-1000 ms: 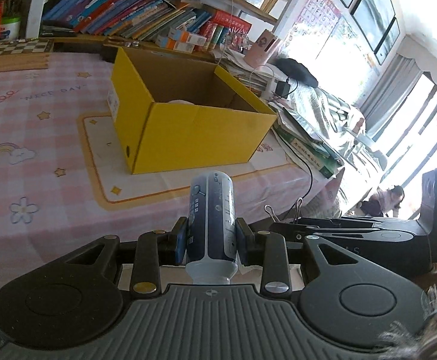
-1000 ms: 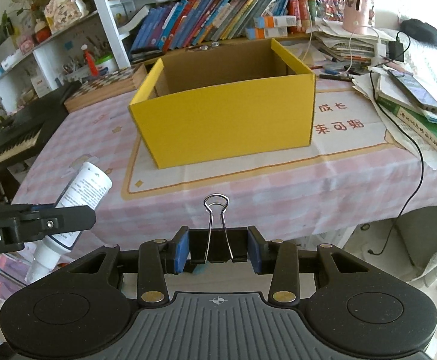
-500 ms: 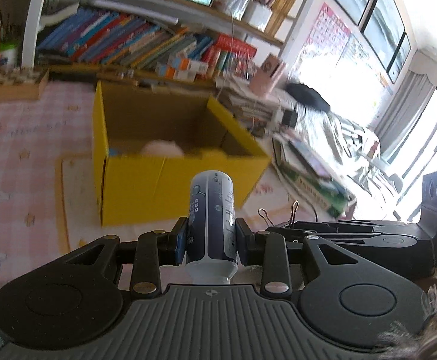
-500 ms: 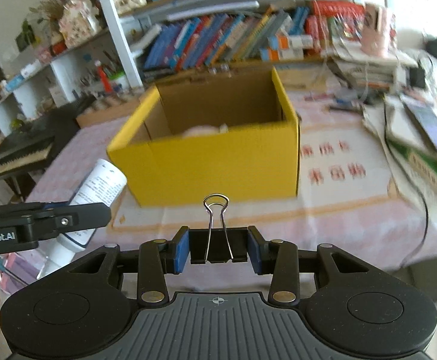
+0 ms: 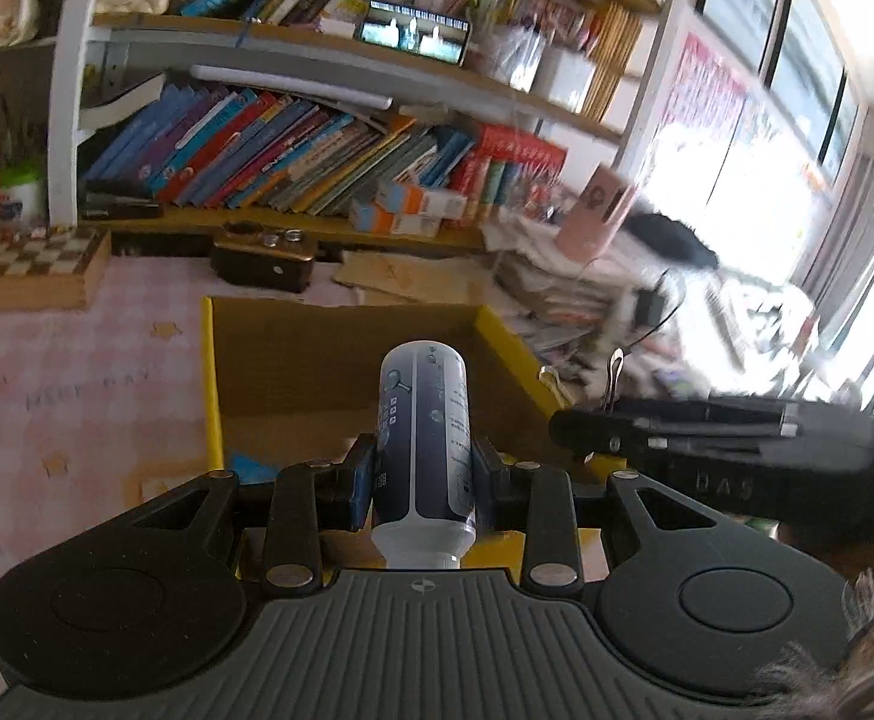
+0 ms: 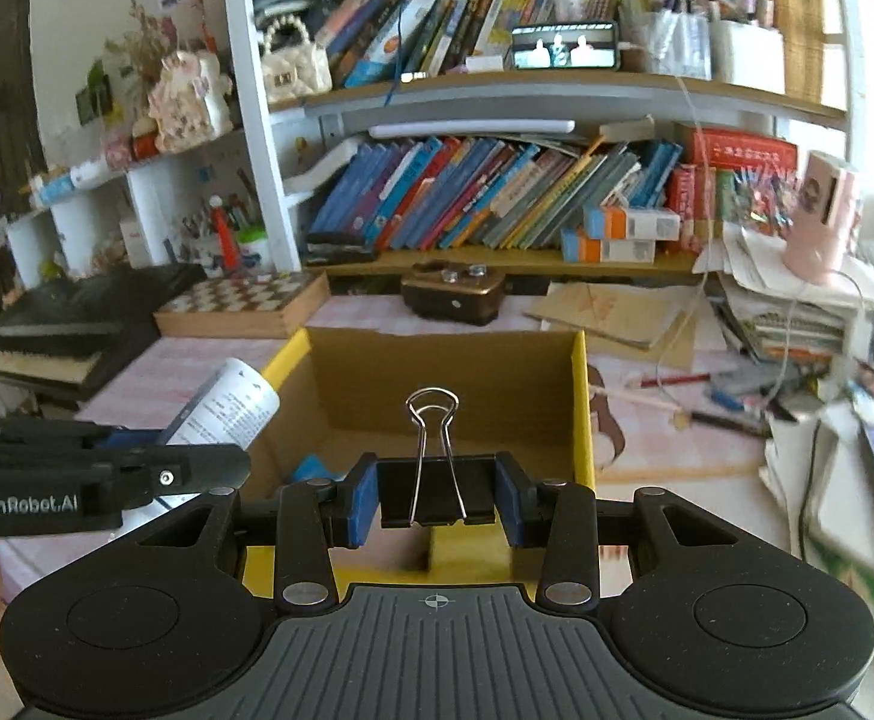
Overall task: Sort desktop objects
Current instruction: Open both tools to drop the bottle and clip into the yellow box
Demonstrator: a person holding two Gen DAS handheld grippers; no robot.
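Desktop objects were mid-transfer when I checked. My left gripper [image 5: 422, 483] was clamped on a smooth cylindrical bottle [image 5: 422, 444], dark blue with a white cap end, poised above the yellow cardboard box [image 6: 581, 408]. My right gripper [image 6: 437, 501] was clamped on a black binder clip [image 6: 434, 495] with bright wire handles, also over the box opening. Something blue [image 6: 311, 471] already lay on the brown corrugated floor inside. I judged both releases outstanding; pens and papers [image 6: 725, 402] remained scattered on the pink checked tablecloth [image 5: 77, 396].
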